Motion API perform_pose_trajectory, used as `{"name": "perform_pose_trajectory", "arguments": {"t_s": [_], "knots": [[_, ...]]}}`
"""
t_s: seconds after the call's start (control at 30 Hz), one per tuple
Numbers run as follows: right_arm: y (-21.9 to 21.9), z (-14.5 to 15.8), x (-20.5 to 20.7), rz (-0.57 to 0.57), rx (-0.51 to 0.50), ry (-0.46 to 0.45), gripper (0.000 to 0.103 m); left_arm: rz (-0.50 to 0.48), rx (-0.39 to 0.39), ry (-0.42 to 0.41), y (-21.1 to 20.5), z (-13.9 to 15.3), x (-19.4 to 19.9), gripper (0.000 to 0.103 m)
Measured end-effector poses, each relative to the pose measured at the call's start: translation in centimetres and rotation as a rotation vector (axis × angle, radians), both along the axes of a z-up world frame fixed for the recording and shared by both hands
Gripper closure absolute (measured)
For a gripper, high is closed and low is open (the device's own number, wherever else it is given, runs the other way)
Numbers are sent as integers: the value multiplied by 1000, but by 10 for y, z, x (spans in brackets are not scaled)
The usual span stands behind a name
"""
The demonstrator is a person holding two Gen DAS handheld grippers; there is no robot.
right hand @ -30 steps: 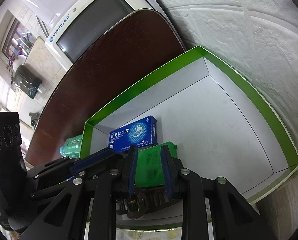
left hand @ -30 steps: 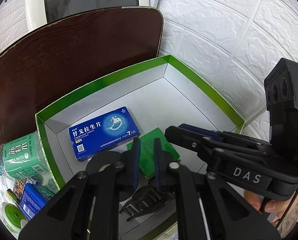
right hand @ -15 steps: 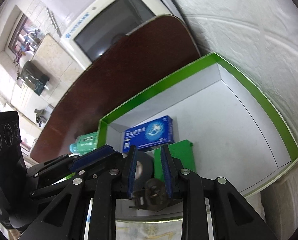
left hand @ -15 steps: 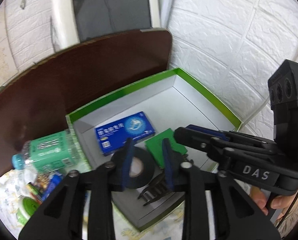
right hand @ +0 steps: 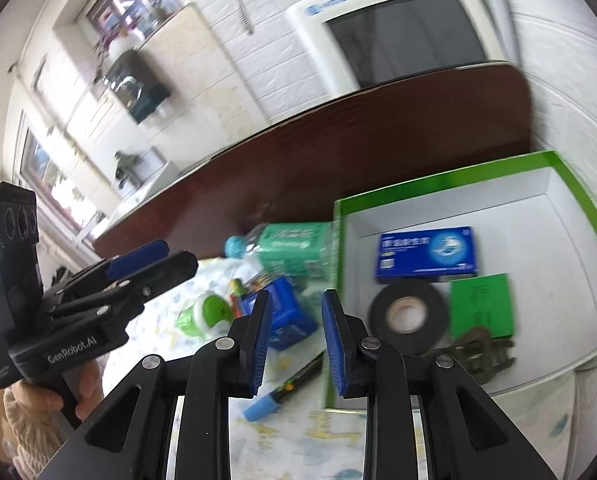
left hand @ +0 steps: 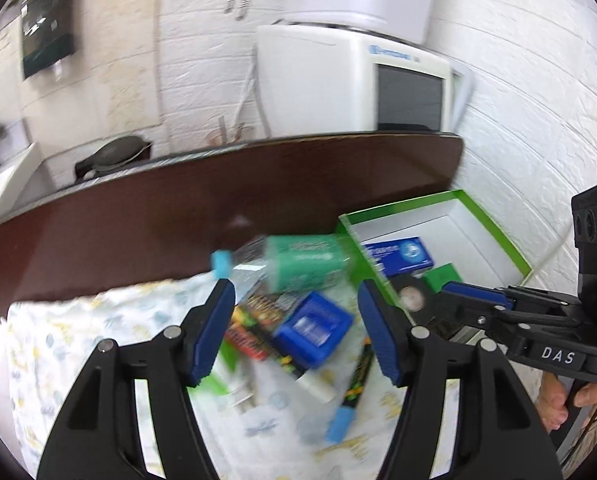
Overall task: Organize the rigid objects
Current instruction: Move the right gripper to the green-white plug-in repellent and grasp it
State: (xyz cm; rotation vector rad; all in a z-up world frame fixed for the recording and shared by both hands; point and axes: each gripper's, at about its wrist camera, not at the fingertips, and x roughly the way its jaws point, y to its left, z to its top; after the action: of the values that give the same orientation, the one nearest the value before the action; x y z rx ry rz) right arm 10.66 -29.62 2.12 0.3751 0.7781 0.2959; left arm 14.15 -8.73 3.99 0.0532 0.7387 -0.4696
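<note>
Your left claw point(left hand: 294, 326) is spreading, its jaws opening with nothing pinched; beneath it a blue rectangular box point(left hand: 313, 329) lies on the patterned cloth point(left hand: 58, 344) over the dark brown worktop point(left hand: 178, 216). Your right claw point(right hand: 294, 340) stands narrowly parted and empty. At two o'clock from it sits the green-rimmed white cardboard tray point(right hand: 578, 200), holding a blue medicine carton point(right hand: 426, 254), a black tape roll point(right hand: 406, 312) and a green flat packet point(right hand: 482, 306). A green-labelled water bottle point(right hand: 286, 246) lies just beside the tray's left wall.
</note>
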Motion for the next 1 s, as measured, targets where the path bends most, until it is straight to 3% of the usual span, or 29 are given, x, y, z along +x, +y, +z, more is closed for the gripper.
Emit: {"name": "perform_pose_trajectory", "arguments": {"t_s": [0.37, 0.53, 0.6, 0.67, 0.77, 0.93, 1.0], "knots": [[84, -27, 19, 101, -88, 118, 71, 129, -15, 115, 82, -61, 4, 41], [121, -42, 31, 146, -98, 158, 71, 169, -68, 164, 110, -82, 12, 41], [132, -48, 39, 148, -92, 178, 68, 159, -77, 174, 114, -88, 13, 41], [142, -53, 48, 143, -74, 194, 54, 133, -82, 182, 115, -94, 13, 41], [154, -59, 60, 122, -43, 215, 41, 97, -82, 186, 110, -101, 14, 41], [167, -67, 76, 87, -75, 241, 41, 82, -80, 208, 104, -111, 25, 42], [170, -73, 80, 87, -77, 259, 41, 77, -89, 222, 103, -116, 31, 56]]}}
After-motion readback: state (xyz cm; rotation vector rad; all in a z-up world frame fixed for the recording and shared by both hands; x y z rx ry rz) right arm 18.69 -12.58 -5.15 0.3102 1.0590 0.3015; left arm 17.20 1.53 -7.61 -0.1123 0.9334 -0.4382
